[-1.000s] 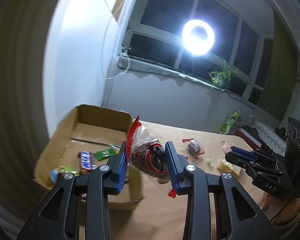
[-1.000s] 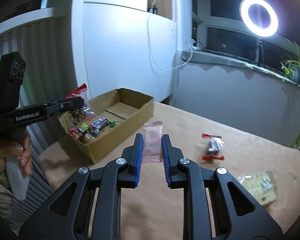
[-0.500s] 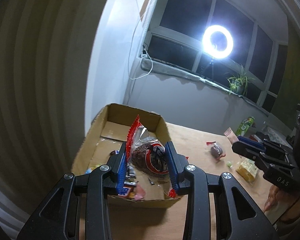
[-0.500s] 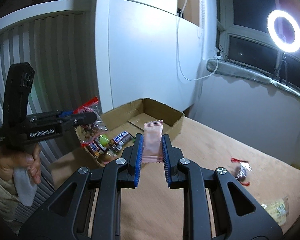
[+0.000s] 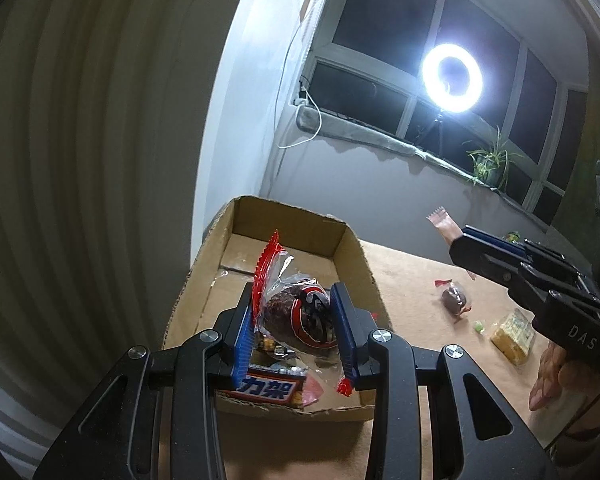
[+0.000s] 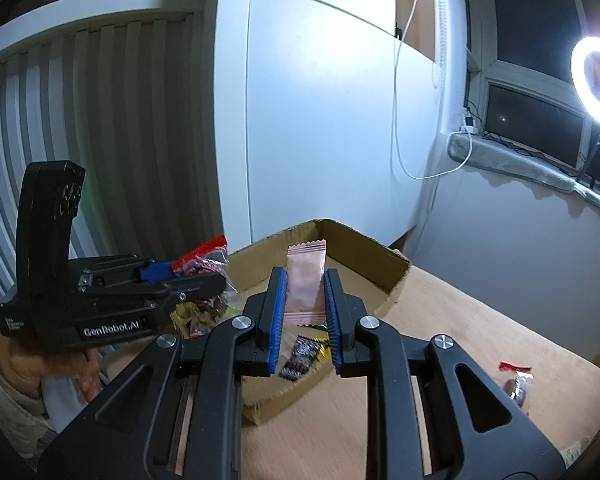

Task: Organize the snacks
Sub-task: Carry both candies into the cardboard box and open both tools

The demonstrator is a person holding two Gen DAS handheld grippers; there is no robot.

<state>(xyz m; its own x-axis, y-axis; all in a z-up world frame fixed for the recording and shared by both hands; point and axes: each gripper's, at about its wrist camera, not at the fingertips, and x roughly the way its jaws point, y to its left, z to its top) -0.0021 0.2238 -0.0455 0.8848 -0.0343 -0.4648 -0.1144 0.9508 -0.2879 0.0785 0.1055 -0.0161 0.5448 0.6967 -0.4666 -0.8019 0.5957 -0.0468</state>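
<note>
While both grippers hang over the box [image 5: 352, 256] | left gripper [image 5: 296, 330] clamps a red-edged bag [image 5: 296, 312] above the snacks inside | right gripper [image 6: 304, 316] pinches a pink sachet [image 6: 305, 280] upright over the box's near corner | another bag [image 5: 454, 298] lies on the table [image 5: 412, 280].

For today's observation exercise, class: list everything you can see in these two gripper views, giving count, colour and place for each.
Cardboard box: one, brown, on the table's left end, snacks inside.
Red-edged clear snack bag: one, held over the box.
Pink sachet: one, held above the box's near edge.
Dark wrapped candy: one, red ends, on the table.
Yellow packet: one, on the table.
Table: one, tan.
Ring light: one, white, at the window.
Potted plant: one, green, on the sill.
Left gripper: black, blue pads.
Right gripper: black, blue pads.
</note>
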